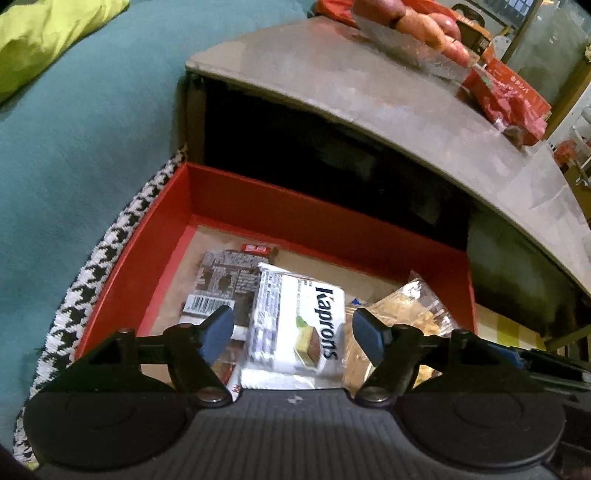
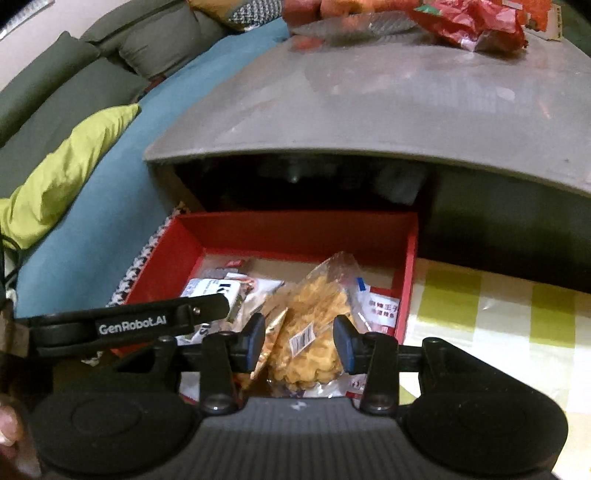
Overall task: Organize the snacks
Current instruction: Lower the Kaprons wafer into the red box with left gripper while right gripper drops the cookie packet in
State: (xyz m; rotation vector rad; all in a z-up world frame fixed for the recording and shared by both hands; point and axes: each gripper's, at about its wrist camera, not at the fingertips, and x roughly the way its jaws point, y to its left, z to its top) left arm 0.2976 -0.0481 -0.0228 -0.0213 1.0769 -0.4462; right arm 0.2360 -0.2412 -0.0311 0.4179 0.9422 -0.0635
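Observation:
A red box stands on the floor in front of a grey table and holds several snack packs. In the left wrist view my left gripper is open above a white Kaprons pack; a dark barcode pack lies to its left. In the right wrist view my right gripper is open, its pads on either side of a clear bag of golden snacks, not visibly clamping it. A white sachet with red print lies at the box's right. The left gripper's arm crosses at the left.
The grey table overhangs the box and carries red snack bags and fruit under plastic. A teal sofa with a lime cushion is left. A houndstooth cloth edges the box. A green-checked cloth lies right.

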